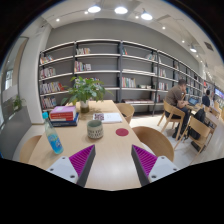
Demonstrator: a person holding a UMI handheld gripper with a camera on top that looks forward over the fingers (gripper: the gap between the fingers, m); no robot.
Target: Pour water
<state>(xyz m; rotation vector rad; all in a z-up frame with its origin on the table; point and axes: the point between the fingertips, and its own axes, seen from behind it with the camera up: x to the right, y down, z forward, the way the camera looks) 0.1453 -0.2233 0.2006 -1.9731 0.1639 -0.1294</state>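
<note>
A clear water bottle with a blue cap (52,134) stands on the light wooden table (112,150), ahead and to the left of my fingers. A pale patterned cup (95,128) stands upright farther ahead, near the table's middle. My gripper (112,160) hovers low over the table's near part, open, with only bare tabletop between its purple pads (82,158). Both bottle and cup are well beyond the fingertips.
A potted green plant (87,91) and a stack of books (62,116) stand at the table's far end. A small pink disc (122,131) lies right of the cup. A wooden chair (155,139) stands at the right; people sit at another table (192,104). Bookshelves (110,72) line the wall.
</note>
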